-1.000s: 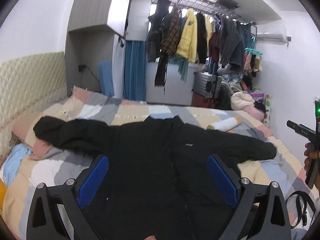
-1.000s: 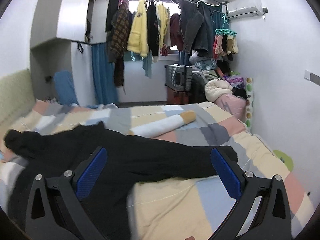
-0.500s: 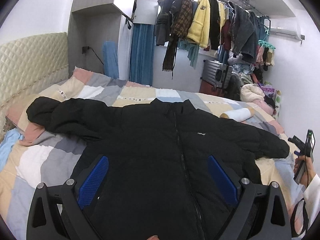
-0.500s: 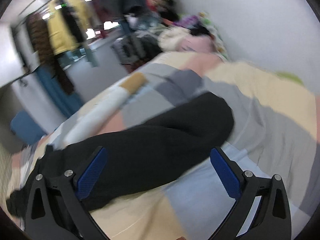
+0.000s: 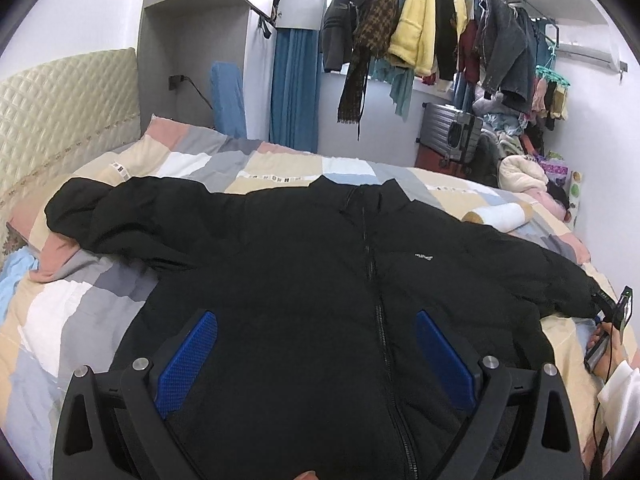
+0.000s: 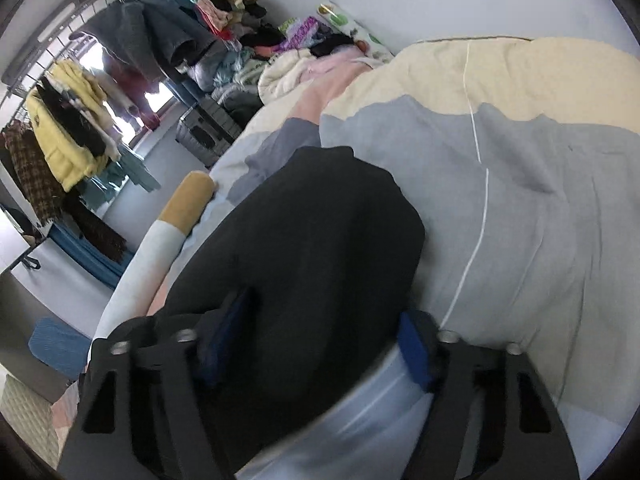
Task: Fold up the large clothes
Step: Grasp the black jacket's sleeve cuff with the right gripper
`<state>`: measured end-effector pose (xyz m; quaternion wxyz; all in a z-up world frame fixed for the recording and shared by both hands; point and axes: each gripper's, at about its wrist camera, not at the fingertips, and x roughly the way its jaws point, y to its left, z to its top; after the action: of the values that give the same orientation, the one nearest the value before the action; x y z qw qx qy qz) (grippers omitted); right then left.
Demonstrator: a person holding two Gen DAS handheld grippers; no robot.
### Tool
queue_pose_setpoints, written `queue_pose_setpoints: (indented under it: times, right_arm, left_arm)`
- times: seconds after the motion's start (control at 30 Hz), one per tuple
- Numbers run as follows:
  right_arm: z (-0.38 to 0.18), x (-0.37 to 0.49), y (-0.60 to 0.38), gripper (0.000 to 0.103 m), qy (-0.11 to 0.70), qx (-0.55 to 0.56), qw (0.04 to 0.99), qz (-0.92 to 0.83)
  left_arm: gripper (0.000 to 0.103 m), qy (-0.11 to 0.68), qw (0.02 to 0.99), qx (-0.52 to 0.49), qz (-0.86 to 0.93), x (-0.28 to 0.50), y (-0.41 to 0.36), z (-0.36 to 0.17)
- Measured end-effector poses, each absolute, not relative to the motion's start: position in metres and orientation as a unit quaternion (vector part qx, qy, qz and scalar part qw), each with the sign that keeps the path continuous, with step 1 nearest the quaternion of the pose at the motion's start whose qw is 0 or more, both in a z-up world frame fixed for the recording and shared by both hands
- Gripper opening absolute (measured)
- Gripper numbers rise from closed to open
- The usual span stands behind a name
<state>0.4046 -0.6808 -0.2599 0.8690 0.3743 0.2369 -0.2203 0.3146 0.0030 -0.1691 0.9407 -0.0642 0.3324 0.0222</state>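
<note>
Right wrist view is tipped sideways: the right gripper (image 6: 320,344) has just been closing, and the black jacket's sleeve end (image 6: 320,240) sits between its blue pads, maybe pinched already. The left gripper (image 5: 316,356) hangs wide open over the black jacket (image 5: 320,280), spread flat on the patchwork quilt (image 5: 80,312). Coats hang on a rack (image 5: 420,28) behind.

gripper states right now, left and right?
Left gripper: open, hovering over the black jacket, holding nothing.
Right gripper: jaws have just been closing around the jacket sleeve cuff; a firm grip cannot be told.
</note>
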Motion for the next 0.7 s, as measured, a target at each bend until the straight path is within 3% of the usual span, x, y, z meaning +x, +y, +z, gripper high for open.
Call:
queue_pose_setpoints:
  times: [0.03,0.1,0.2,0.4,0.7]
  right_arm:
    - [-0.26,0.405,-0.681,0.043,0.232,0.374,0.871,-0.217]
    - [-0.258,0.404,-0.68,0.021,0.226,0.371,0.877,-0.207]
    - [-0.244,0.408,-0.674,0.006,0.226,0.346,0.887,-0.205]
    - [-0.196,0.4,-0.668,0.003,0.209,0.328,0.898,-0.207]
    - [-0.062,0.385,-0.612,0.003,0.171,0.245,0.936,-0.187]
  left_arm:
    - [0.1,0.333,0.941,-0.062,0.022,0.315,0.003,-0.171]
    - [0.1,0.333,0.941,-0.047,0.028,0.315,0.001,-0.175]
    - [0.1,0.346,0.937,-0.042,0.033,0.315,0.005,-0.179]
    - [0.1,0.331,0.941,-0.045,0.046,0.292,0.023,-0.167]
    - [0.1,0.309,0.948,-0.059,0.048,0.25,0.058,-0.145]
